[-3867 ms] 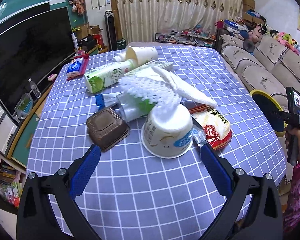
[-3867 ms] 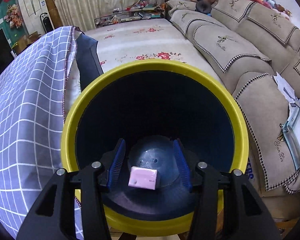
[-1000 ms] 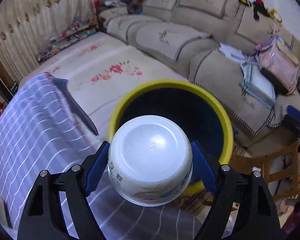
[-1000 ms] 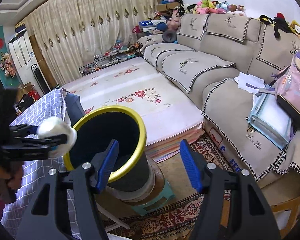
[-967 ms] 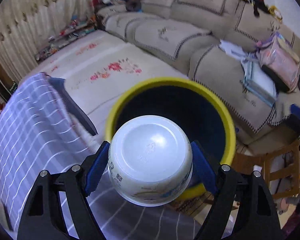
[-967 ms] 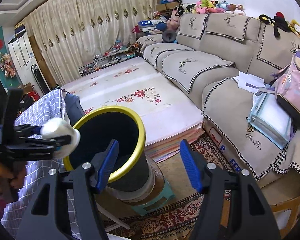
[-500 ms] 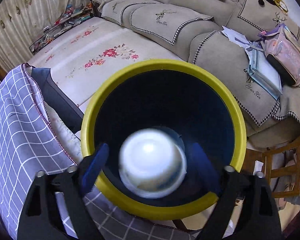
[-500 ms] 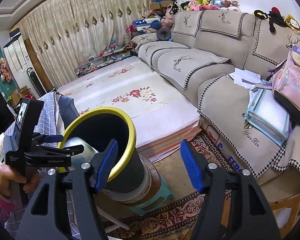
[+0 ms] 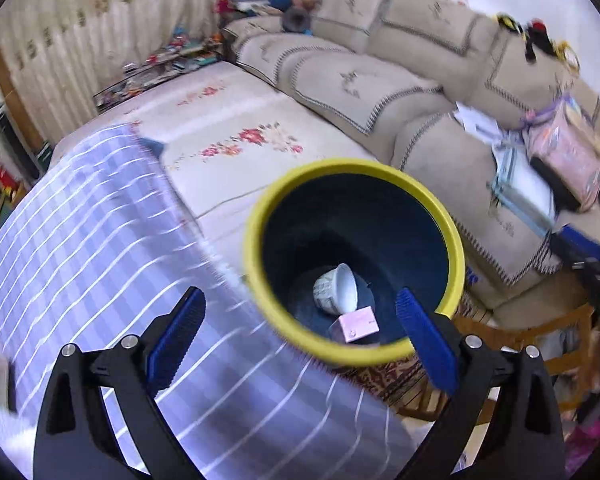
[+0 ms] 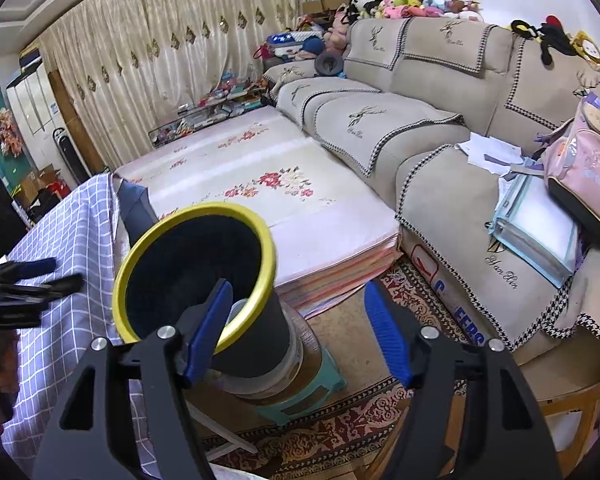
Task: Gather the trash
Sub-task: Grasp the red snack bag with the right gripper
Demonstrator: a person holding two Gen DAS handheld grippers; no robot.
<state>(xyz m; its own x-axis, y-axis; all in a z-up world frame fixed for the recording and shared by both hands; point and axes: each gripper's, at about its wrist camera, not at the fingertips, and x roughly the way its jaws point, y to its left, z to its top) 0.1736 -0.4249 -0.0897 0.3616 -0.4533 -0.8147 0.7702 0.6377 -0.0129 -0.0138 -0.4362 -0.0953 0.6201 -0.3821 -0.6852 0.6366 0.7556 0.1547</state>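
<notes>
Left wrist view: left gripper (image 9: 298,330), jaws spread wide, holding nothing, above bin (image 9: 452,240); bowl (image 9: 336,288) on its side and pink box (image 9: 358,324) at bin bottom. Right wrist view: right gripper (image 10: 300,326), jaws wide, holding nothing, beside bin (image 10: 260,344).

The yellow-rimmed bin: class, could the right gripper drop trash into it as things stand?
Probably yes. The right gripper is open and empty beside the bin, whose mouth is uncovered; nothing blocks it.

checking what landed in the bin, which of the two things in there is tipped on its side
The white paper bowl: it lies tipped, its open mouth facing sideways, at the bottom of the yellow-rimmed bin. The small pink box beside it lies flat.
</notes>
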